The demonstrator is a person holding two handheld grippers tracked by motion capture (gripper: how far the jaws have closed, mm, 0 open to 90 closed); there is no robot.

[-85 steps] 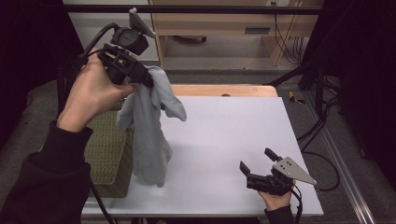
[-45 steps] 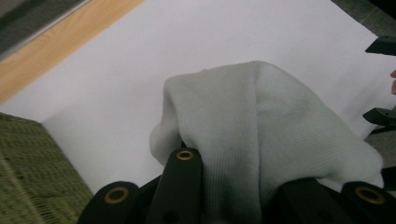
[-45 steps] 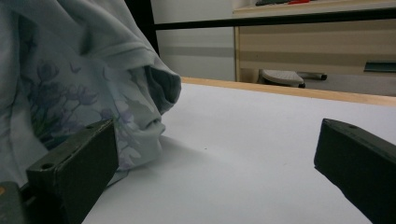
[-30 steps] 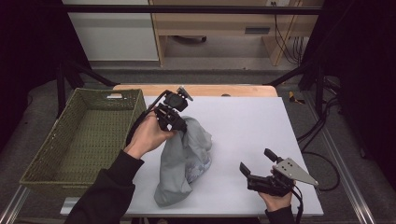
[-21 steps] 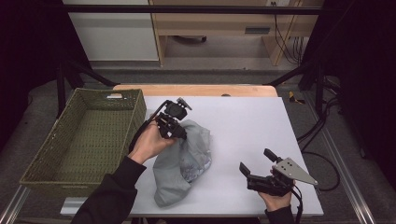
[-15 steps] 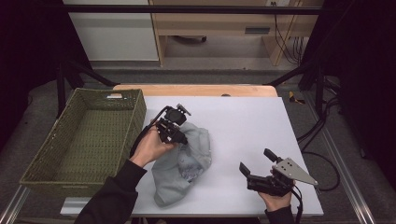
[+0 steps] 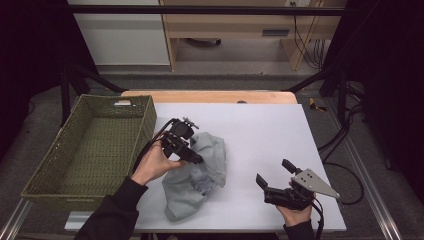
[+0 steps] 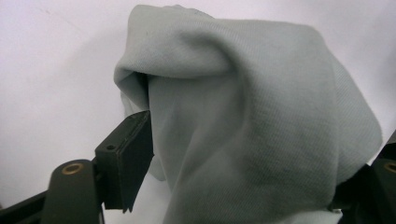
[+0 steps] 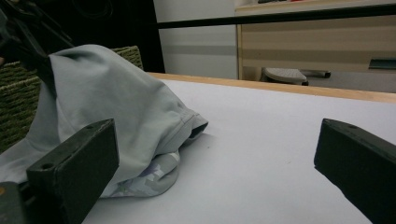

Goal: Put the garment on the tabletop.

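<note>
The grey cloth (image 7: 197, 172) lies bunched on the white desk (image 7: 265, 130), near its left edge and beside the green basket (image 7: 92, 145). The left gripper (image 7: 192, 156) has its jaws apart around a fold of the cloth. The right gripper (image 7: 272, 180) rests near the front right corner, jaws wide apart and holding nothing.

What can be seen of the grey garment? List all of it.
The grey garment is soft knit cloth, crumpled in a heap on the white table, right of the wicker basket. A patterned lighter layer peeks out underneath. The left gripper is at its upper fold, cloth draped between the open jaws. The right gripper rests apart.
</note>
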